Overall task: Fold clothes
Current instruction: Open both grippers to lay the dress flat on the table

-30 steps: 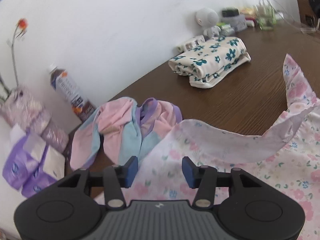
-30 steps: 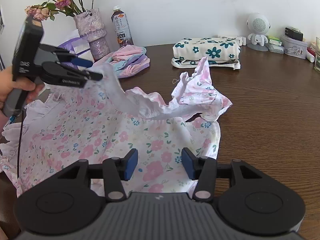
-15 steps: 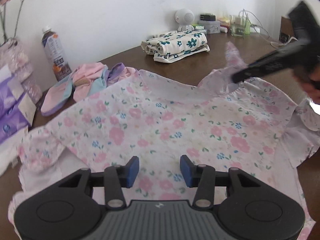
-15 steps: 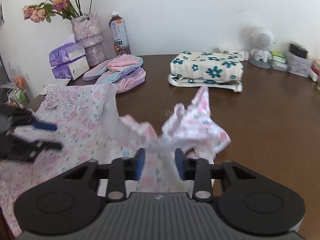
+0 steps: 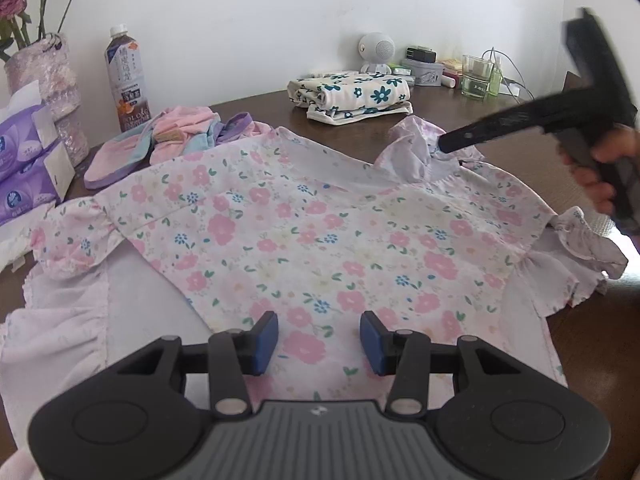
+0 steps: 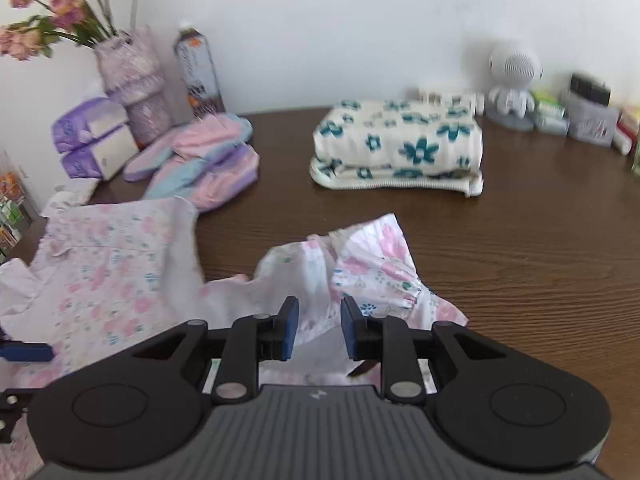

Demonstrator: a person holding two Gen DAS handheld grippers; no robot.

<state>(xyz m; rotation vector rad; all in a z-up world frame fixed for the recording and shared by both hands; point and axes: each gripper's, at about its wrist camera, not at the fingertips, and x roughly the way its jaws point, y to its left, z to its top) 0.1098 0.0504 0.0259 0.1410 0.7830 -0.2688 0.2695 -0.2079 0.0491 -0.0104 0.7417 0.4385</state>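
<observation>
vase (image 6: pixel 134 84) w/ pink flowers (image 6: pixel 48 12), glass (image 5: pixel 476 76)

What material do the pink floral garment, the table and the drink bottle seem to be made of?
Pink floral garment: thin woven fabric, probably cotton, matte; it creases and its ruffled edges gather.
Table: dark brown wood or wood veneer with visible grain lines and a slight sheen.
Drink bottle: likely clear plastic with a white cap and printed label.
</observation>
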